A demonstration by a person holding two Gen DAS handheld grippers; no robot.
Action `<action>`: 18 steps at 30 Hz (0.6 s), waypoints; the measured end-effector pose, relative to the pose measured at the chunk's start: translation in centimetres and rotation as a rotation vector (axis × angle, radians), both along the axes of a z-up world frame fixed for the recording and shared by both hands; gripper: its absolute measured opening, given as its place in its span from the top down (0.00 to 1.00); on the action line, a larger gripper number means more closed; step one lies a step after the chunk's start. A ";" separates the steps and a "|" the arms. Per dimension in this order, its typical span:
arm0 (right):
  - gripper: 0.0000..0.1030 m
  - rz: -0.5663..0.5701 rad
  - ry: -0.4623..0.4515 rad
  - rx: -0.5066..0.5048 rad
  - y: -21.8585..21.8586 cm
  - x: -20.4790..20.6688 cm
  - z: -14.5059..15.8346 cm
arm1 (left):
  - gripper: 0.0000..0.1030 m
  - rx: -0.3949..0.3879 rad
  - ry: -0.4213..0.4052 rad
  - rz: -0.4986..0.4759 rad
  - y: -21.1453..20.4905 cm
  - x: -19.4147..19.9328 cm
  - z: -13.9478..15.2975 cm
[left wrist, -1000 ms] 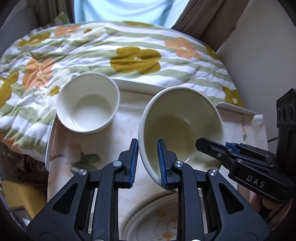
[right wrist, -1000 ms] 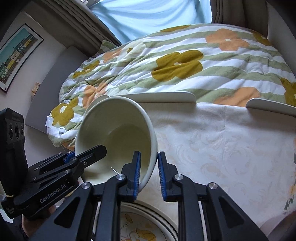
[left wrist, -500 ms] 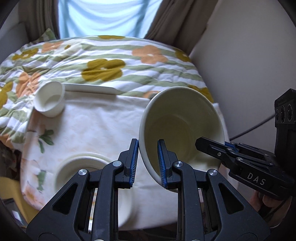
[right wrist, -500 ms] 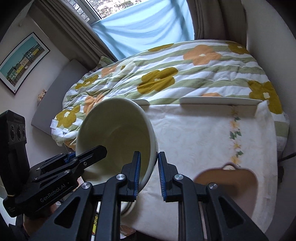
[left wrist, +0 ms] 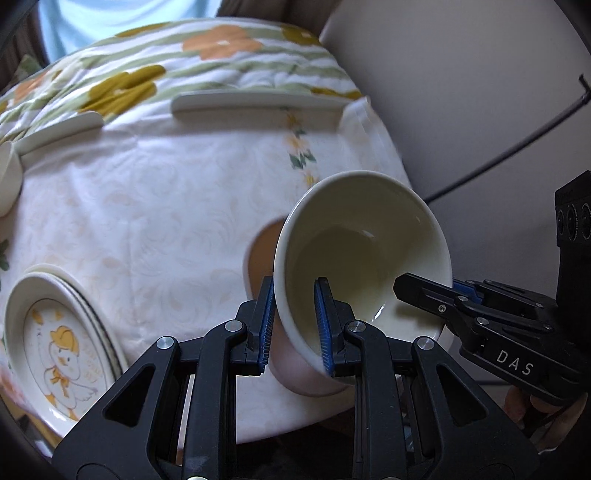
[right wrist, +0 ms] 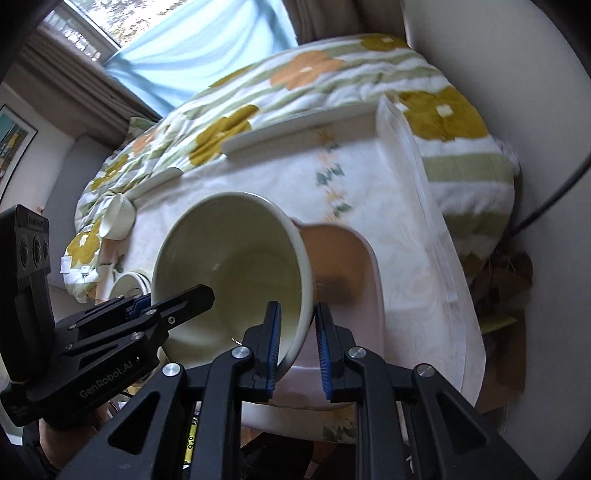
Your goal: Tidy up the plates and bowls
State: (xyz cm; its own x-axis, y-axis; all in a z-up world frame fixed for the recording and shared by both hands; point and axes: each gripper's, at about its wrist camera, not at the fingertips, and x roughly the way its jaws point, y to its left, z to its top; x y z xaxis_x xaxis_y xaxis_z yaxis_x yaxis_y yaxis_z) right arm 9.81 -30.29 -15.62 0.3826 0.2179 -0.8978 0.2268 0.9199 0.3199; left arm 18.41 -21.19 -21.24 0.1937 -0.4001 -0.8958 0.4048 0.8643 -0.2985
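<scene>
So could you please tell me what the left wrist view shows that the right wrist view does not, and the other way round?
Only the left wrist view shows the duck picture on the plate, stacked on others at the table's left edge.

Only the right wrist view shows the window, a framed picture on the wall, and the small cup whole.

Both show the large bowl held tilted on its rim by the left gripper and right gripper, above a pink dish on the tablecloth, with the quilt behind.

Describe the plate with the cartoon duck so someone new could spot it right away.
Start at the table under the white cloth, beside the flowered quilt. The plate tops a small stack at the near left edge. It alone has a yellow-hatted duck; the bowls are plain cream.
</scene>
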 end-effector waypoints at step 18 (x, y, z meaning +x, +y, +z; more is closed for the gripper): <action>0.83 -0.126 0.102 0.004 -0.9 -0.9 -4.8 | 0.82 0.200 -0.015 -0.192 -3.6 0.3 -4.4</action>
